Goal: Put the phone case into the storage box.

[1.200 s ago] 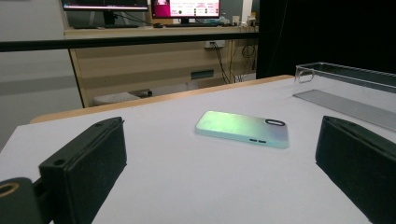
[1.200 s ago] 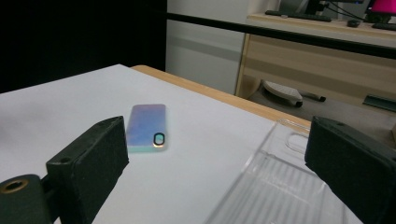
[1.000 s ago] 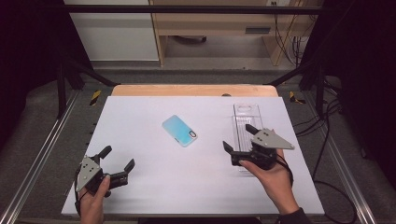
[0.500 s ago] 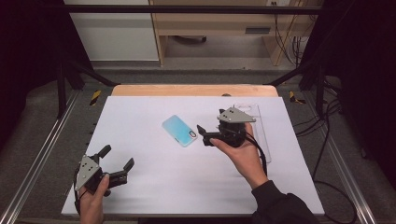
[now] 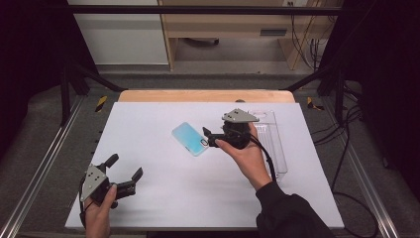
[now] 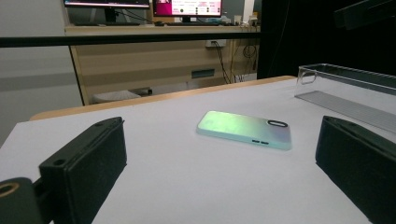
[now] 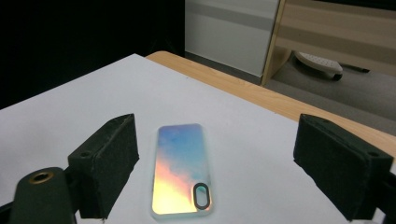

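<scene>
White counter [image 5: 163,198] with a bare wood strip along its far edge. Iridescent phone case [image 5: 190,138] lies flat near counter centre. Clear case [image 5: 271,144] lies toward the right edge. Right tool [image 5: 207,137] at the phone case's camera end, jaws spread and just been closing a little, nothing pinched. Left tool [image 5: 124,171] near the front-left corner, jaws spread, empty. Behind: wooden desk, monitors, cables, dark curtains.

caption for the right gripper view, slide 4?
Right gripper, jaws open, lined up over an iridescent phone case lying flat on the white table.
</scene>
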Demonstrator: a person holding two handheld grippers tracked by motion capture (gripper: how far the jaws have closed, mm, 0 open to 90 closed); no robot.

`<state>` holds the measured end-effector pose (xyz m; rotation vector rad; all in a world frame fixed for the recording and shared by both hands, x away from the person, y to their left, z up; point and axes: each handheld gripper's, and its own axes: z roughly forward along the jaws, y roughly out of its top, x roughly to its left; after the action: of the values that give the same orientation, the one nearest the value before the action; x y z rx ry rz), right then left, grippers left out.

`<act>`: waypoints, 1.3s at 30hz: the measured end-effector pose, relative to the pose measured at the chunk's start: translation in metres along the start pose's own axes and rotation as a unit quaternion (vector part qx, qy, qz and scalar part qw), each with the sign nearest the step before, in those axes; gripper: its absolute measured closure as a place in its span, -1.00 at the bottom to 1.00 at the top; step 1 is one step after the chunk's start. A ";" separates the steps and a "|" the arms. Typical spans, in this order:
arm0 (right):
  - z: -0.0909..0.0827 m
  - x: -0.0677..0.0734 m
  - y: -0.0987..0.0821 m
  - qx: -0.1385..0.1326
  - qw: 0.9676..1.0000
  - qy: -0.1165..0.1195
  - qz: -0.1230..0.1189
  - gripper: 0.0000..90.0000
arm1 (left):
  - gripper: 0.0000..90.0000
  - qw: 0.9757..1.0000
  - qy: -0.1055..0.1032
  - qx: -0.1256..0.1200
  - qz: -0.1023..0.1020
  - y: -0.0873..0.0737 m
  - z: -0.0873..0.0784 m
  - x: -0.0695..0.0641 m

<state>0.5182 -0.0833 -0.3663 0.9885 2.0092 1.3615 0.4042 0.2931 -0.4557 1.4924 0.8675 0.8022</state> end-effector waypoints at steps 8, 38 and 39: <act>0.023 0.002 -0.007 0.015 1.000 0.001 0.013 -0.42 | -0.97 1.000 -0.001 0.002 0.001 0.000 0.001 -0.001; 0.117 -0.011 -0.059 0.075 0.995 -0.029 0.061 0.97 | -0.96 1.000 0.003 0.002 -0.001 0.000 0.001 0.000; 0.117 -0.011 -0.059 0.076 0.995 -0.030 0.059 0.99 | -0.96 1.000 0.003 0.002 0.000 0.001 0.000 0.000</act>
<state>0.5956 -0.0408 -0.4638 1.2189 2.0616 1.2380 0.4048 0.2930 -0.4552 1.4950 0.8739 0.8049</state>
